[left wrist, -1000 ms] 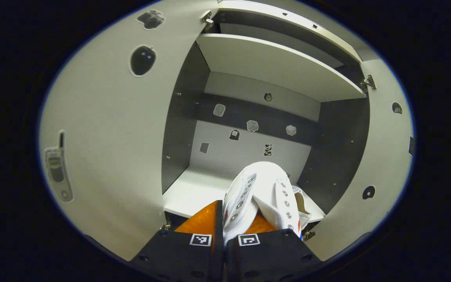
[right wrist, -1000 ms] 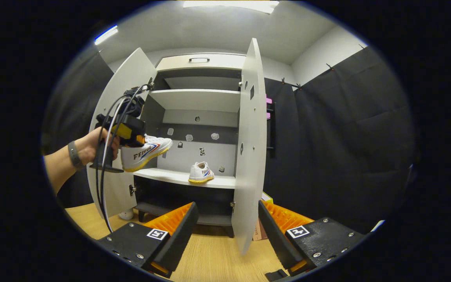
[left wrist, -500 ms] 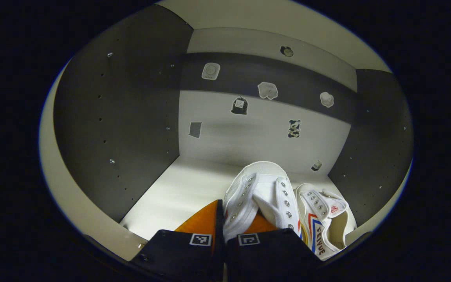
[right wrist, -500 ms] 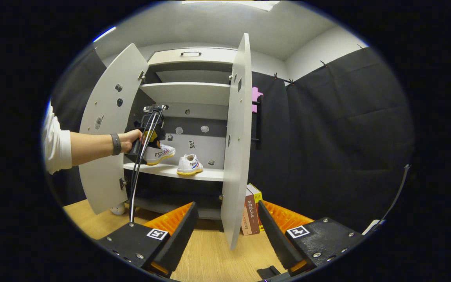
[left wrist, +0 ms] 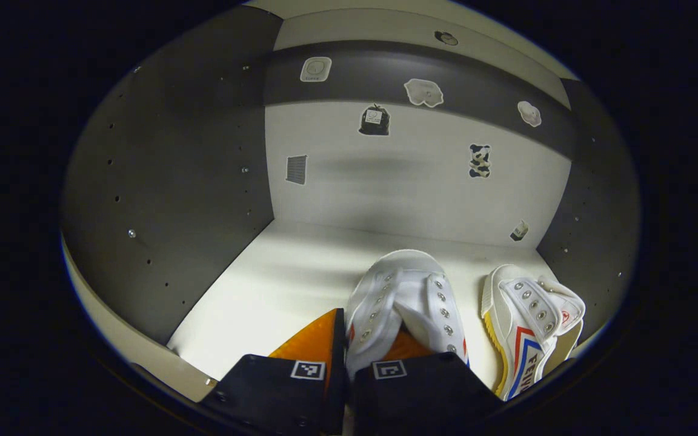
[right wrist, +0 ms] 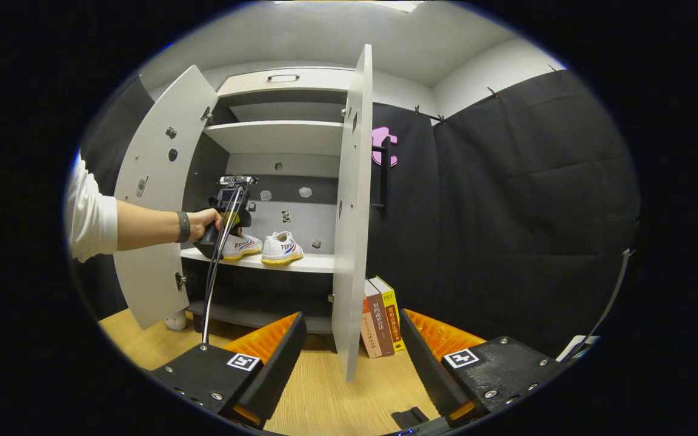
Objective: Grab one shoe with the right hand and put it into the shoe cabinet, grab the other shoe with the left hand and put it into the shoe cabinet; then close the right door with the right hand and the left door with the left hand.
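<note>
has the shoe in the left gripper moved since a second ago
Yes. In the right gripper view, the held shoe went from out in front of the shelf to deeper inside and lower, beside the other shoe.

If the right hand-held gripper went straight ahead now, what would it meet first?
Most likely the edge of the open right door, dead ahead of the right hand-held gripper; depth is hard to judge.

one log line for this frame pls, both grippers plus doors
left gripper: shut on second shoe, at shelf | first shoe: on shelf | right gripper: open, idle | right door, left door: open
</note>
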The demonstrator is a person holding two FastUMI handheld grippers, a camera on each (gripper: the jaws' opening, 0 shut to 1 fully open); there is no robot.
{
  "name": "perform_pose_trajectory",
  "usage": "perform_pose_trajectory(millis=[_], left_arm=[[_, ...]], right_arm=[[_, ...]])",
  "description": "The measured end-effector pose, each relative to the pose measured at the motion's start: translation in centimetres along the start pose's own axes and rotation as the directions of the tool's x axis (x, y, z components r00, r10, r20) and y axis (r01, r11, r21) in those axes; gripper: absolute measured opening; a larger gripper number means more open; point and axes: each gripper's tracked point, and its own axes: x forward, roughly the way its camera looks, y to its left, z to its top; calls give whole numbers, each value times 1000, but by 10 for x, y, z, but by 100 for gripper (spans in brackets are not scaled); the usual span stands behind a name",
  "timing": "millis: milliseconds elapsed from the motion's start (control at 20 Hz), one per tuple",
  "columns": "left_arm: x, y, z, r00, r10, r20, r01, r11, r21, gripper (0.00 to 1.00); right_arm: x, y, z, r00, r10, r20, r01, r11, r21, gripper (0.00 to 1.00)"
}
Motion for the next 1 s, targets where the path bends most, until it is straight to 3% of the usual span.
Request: perform_pose_trajectory(millis=[100, 250, 300, 350, 400, 500, 650, 1000], left_arm=[[-2, 3, 0, 1000, 13, -2, -13, 1000, 20, 27], [-6, 6, 1, 999, 36, -3, -36, 999, 30, 35], [-7, 9, 2, 999, 44, 1, -44, 998, 41, 46], [-9, 14, 3, 998, 58, 10, -58, 997, 54, 50], [-11, 19, 7, 997, 67, 30, -69, 996, 63, 70], [-17, 22, 4, 998, 53, 33, -55, 997, 49, 98], [-33, 21, 5, 998, 2, 58, -3, 1000, 18, 99], [-101, 13, 23, 982, -74, 172, 65, 996, 61, 99]], right_arm=[[1, 0, -1, 1000, 6, -3, -6, 1000, 3, 94], [3, 3, 1, 1000, 18, 2, -18, 1000, 3, 94], [3, 3, 0, 1000, 18, 4, -18, 1000, 1, 91], [3, 4, 0, 1000, 21, 5, -21, 1000, 3, 94], [4, 6, 0, 1000, 26, 6, -26, 1000, 7, 94], [5, 8, -2, 999, 36, 4, -36, 999, 16, 94], [5, 12, -2, 998, 55, 5, -55, 998, 23, 94], [1, 24, -1, 995, 99, 11, -100, 994, 34, 94]])
